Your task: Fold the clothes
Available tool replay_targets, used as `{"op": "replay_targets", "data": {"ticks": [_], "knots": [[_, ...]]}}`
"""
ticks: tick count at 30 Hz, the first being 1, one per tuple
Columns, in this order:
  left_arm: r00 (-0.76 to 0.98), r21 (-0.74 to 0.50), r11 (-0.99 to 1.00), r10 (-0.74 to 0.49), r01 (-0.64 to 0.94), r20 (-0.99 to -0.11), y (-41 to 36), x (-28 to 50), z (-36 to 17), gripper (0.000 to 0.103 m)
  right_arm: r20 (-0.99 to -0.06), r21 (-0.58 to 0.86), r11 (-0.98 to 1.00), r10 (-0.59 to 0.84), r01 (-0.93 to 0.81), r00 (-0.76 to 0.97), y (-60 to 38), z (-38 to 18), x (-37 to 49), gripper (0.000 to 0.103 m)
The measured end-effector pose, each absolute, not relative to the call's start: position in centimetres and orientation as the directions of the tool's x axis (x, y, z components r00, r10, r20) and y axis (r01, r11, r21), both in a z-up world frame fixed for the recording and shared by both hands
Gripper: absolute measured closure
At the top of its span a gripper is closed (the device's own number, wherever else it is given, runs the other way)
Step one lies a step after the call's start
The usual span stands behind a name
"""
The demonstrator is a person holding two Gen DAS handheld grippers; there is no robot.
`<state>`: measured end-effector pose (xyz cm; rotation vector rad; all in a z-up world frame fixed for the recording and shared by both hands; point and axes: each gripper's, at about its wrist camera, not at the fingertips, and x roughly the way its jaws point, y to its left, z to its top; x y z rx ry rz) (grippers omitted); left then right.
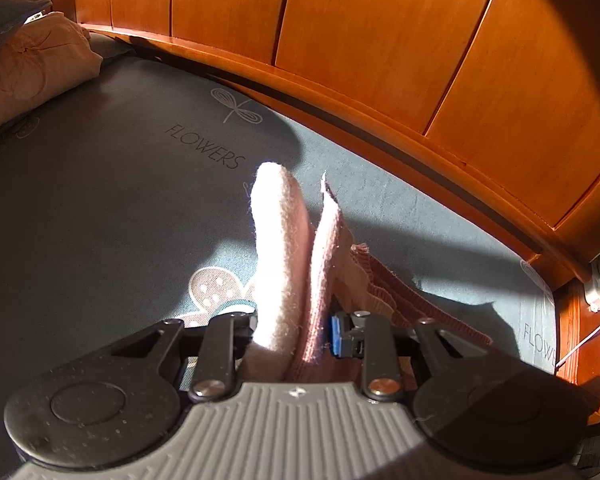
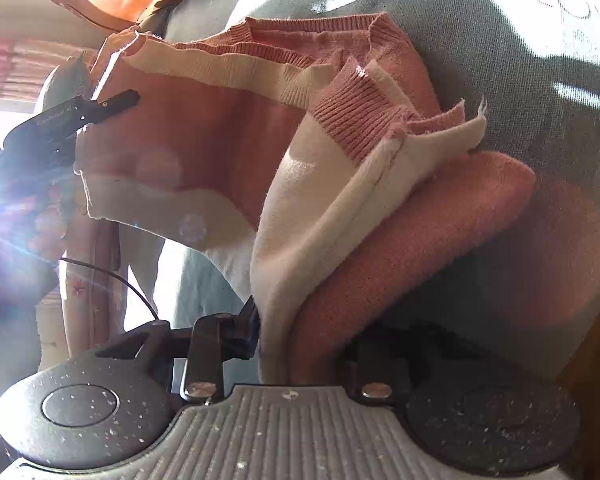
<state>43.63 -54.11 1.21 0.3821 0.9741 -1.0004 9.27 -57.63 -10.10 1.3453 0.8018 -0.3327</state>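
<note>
On the bed, in the left wrist view, the left tool (image 1: 294, 336) is clamped on a fold of the pink and cream sweater (image 1: 300, 248), whose knit stands up between the closed fingers in two upright flaps, one cream and sunlit, one pink in shade. Ribbed pink edges of the garment trail off to the right across the grey sheet (image 1: 120, 184), which is printed with the word FLOWERS and small flower shapes. A wooden headboard (image 1: 340, 40) curves along the far side of the sheet, and a peach pillow (image 1: 32, 68) lies at the upper left. The right wrist view shows what that one cannot: most of the sweater (image 2: 228, 128) hanging lifted above the sheet (image 2: 540, 92), with its ribbed collar, a ribbed cuff and cream bands in sight. The right tool (image 2: 296, 344) is closed on a thick bunch of cream and pink knit, and at the left the left tool (image 2: 100, 106) appears from outside, pinching the sweater's far edge. Sun glare washes out the left side of this view.
</note>
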Motion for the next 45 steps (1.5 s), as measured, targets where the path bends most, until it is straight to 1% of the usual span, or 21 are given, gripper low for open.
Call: {"op": "replay_targets", "data": {"ticks": [3, 6, 9, 13, 15, 17, 24, 28, 35, 37, 39, 45], "knots": [[0.196, -0.148, 0.540, -0.527, 0.829, -0.827, -53.6, 44.0, 1.1, 0.073, -0.682, 0.732, 0.224, 0.226, 0.644, 0.696, -57.7, -10.3, 9.1, 0.067], [0.228, -0.125, 0.555, -0.522, 0.823, -0.822, -53.1, 44.1, 1.3, 0.071, -0.684, 0.729, 0.223, 0.225, 0.647, 0.694, -57.7, -10.5, 8.9, 0.067], [0.289, -0.068, 0.562, -0.522, 0.825, -0.803, -52.7, 44.0, 1.9, 0.067, -0.686, 0.728, 0.223, 0.225, 0.649, 0.692, -57.8, -10.8, 8.6, 0.067], [0.387, 0.053, 0.538, -0.532, 0.842, -0.753, -52.9, 43.5, 3.5, 0.065, -0.690, 0.724, 0.221, 0.222, 0.654, 0.689, -57.7, -10.9, 8.2, 0.066], [0.398, 0.069, 0.526, -0.545, 0.848, -0.738, -52.9, 43.2, 4.2, 0.062, -0.692, 0.722, 0.222, 0.221, 0.655, 0.687, -57.6, -11.0, 8.0, 0.066], [0.399, 0.073, 0.518, -0.553, 0.852, -0.732, -52.8, 42.9, 4.5, 0.057, -0.695, 0.719, 0.223, 0.219, 0.658, 0.685, -57.5, -11.0, 7.9, 0.065], [0.306, 0.022, 0.461, -0.550, 0.887, -0.777, -52.0, 40.2, 2.7, 0.056, -0.709, 0.705, 0.204, 0.213, 0.679, 0.673, -57.2, -11.6, 7.1, 0.062], [0.230, -0.011, 0.423, -0.514, 0.906, -0.826, -50.8, 37.7, 0.5, 0.055, -0.718, 0.696, 0.184, 0.214, 0.694, 0.663, -57.1, -11.9, 6.4, 0.055], [0.094, -0.078, 0.359, -0.438, 0.930, -0.894, -48.6, 33.2, -3.2, 0.055, -0.711, 0.700, 0.127, 0.210, 0.703, 0.671, -57.2, -12.6, 2.9, 0.046], [0.060, -0.094, 0.343, -0.413, 0.935, -0.909, -48.1, 32.0, -4.2, 0.055, -0.701, 0.709, 0.093, 0.195, 0.699, 0.685, -57.5, -12.8, 1.4, 0.043], [0.041, -0.101, 0.331, -0.397, 0.938, -0.917, -47.9, 31.0, -4.6, 0.055, -0.702, 0.709, 0.085, 0.178, 0.700, 0.690, -58.1, -12.7, 0.1, 0.043], [-0.042, -0.162, 0.280, -0.391, 0.946, -0.920, -48.0, 28.1, -5.4, 0.055, -0.735, 0.675, 0.172, 0.072, 0.717, 0.674, -60.9, -9.9, -2.4, 0.043]]}}
